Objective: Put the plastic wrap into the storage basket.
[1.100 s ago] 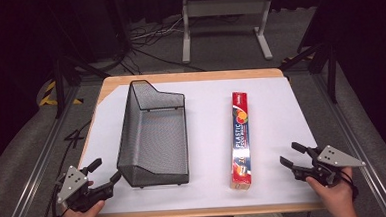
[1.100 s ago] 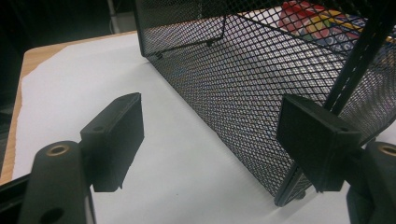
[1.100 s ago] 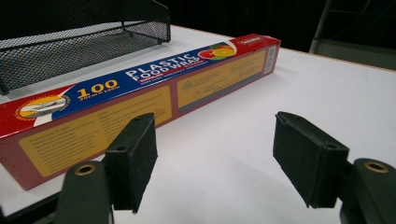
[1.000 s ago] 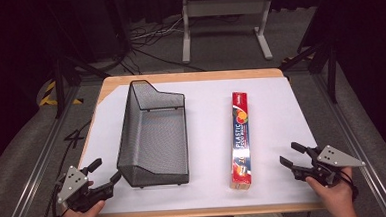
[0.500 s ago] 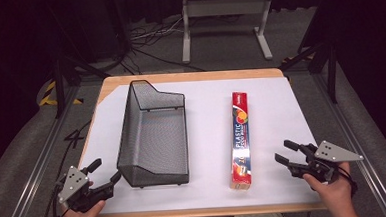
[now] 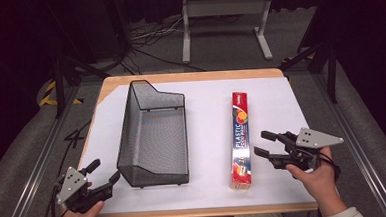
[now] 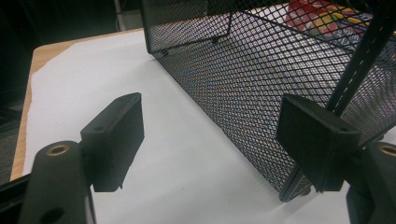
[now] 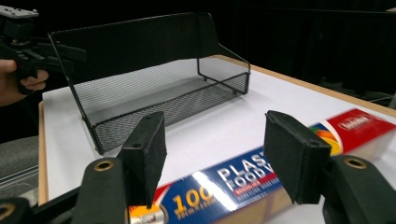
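Two things lie on your white-covered bench (image 6: 205,95): a black wire-mesh basket (image 6: 155,135) left of centre and a long, glossy plastic food wrap box (image 6: 241,136) right of centre, with bare white sheet between them. Your right tongs (image 6: 261,142) stand spread and empty just beside the box's near end, having just narrowed a little. Your left tongs (image 6: 104,173) are spread at the basket's near corner, by the bench's lower left edge. The box's small print is blurred.
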Available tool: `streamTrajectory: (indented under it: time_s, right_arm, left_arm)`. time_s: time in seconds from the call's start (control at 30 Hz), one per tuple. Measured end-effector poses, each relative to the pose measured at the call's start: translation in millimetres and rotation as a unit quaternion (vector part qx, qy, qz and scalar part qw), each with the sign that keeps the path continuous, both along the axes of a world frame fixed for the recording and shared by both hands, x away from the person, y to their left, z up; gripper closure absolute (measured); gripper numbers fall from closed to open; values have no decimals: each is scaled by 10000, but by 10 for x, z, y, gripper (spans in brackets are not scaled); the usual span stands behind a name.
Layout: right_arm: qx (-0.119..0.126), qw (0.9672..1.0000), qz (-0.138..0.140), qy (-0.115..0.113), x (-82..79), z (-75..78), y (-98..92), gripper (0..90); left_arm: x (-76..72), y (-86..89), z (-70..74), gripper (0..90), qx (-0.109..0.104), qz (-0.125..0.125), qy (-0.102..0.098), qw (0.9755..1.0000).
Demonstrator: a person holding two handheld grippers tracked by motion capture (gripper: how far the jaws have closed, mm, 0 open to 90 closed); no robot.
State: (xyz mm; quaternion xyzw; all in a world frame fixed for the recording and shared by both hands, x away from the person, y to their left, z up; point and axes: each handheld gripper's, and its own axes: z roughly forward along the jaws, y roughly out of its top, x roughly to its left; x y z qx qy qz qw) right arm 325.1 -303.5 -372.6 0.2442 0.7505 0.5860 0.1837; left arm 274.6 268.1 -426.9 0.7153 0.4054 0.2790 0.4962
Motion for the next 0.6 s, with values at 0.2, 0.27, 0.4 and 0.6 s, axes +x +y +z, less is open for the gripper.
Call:
streamTrajectory:
  time_s: [0.2, 0.27, 0.4, 0.6]
  right_arm:
    - [16, 9997, 234, 10, 72, 55, 259, 375]
    - [-11, 9994, 356, -30, 93, 81, 372, 372]
    - [-15, 9987, 498, -73, 132, 131, 543, 363]
    - [-67, 9983, 579, -3, 167, 139, 692, 354]
  left_arm:
    - [1, -3, -2, 240, 7, 3, 8, 10000]
    - [-2, 3, -3, 240, -4, 4, -10, 10000]
    - [-2, 11, -6, 241, -16, 11, 1, 10000]
    - [-6, 13, -6, 242, -11, 17, -8, 10000]
